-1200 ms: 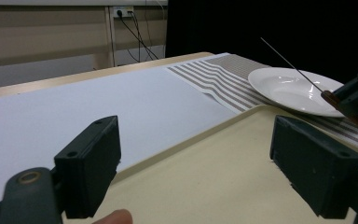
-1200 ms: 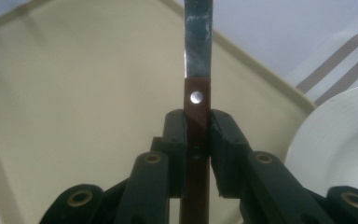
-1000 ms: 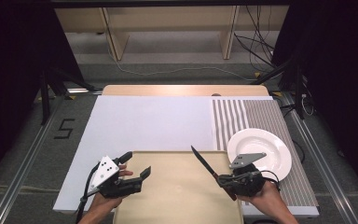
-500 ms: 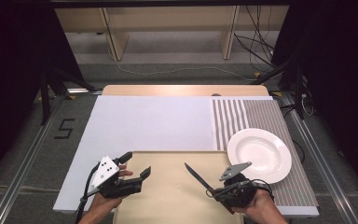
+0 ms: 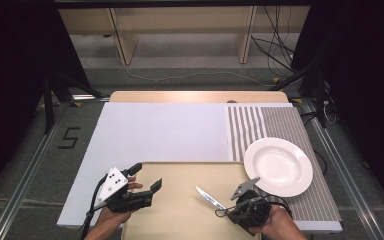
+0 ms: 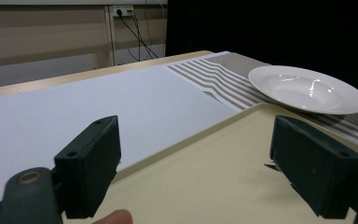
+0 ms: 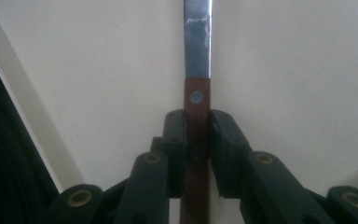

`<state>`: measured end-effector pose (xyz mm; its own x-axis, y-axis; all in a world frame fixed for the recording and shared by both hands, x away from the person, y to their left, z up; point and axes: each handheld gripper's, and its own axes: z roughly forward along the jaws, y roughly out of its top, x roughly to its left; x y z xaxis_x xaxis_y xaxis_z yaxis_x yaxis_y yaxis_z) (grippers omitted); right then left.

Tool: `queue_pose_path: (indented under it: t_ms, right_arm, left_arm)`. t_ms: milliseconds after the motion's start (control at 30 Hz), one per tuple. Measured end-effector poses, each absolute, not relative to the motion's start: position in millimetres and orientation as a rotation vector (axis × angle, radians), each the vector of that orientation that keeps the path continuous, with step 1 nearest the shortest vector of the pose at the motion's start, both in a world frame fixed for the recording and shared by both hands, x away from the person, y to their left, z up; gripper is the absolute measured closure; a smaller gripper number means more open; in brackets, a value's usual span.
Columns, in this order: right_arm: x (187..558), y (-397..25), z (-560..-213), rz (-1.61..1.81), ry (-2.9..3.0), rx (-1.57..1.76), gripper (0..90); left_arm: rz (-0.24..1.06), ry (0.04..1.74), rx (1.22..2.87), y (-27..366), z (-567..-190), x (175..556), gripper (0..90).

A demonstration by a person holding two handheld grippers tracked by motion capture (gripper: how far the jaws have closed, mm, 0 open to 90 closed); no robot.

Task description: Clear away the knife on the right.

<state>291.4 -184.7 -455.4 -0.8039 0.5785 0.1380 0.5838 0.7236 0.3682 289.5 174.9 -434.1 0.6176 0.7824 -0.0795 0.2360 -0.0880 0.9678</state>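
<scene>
A knife (image 5: 209,197) with a steel blade (image 7: 197,37) and a brown riveted handle (image 7: 196,116) is held over the beige tray (image 5: 180,220). My right gripper (image 7: 197,133) is shut on that handle, with the blade pointing away to the upper left in the high view, where the right gripper (image 5: 230,207) is at the tray's right side. My left gripper (image 5: 145,182) stands open over the tray's left edge with nothing between its jaws; its fingers (image 6: 91,163) frame the tray (image 6: 205,172) in the left gripper view. A white plate (image 5: 278,166) lies right of the tray.
The plate (image 6: 307,88) rests on a striped placemat (image 5: 280,125). A large white sheet (image 5: 160,132) covers the table's middle and left. Beyond the table's far edge are wooden shelf legs and cables on the floor.
My right gripper has dropped toward the near edge and tilted the knife lower over the tray, blade now pointing up-left. The left gripper has stayed put.
</scene>
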Motion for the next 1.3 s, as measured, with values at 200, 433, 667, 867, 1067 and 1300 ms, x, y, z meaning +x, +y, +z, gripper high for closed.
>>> queue_pose_path:
  t_ms: [200,433,667,867,1067,1300]
  right_arm:
    - [291,-183,-453,-0.616,-2.91,-0.972,65.4]
    - [289,-178,-445,-0.78,-2.975,-0.875,68.8]
    - [284,-163,-452,-0.83,-3.019,-0.721,88.6]
    - [284,-153,-463,-0.74,-3.067,-0.639,89.3]
    - [285,-154,-464,-0.726,-3.072,-0.658,89.3]
    - [288,-157,-463,-0.708,-3.085,-0.687,89.2]
  left_arm:
    - [0.564,0.857,1.64,175,-434,290,16.1]
    - [0.566,0.858,1.644,175,-435,290,16.1]
    - [0.566,0.859,1.649,175,-436,290,16.2]
    - [0.566,0.86,1.649,175,-436,290,16.3]
    - [0.565,0.859,1.649,175,-436,290,16.3]
    - [0.565,0.86,1.646,175,-436,290,16.3]
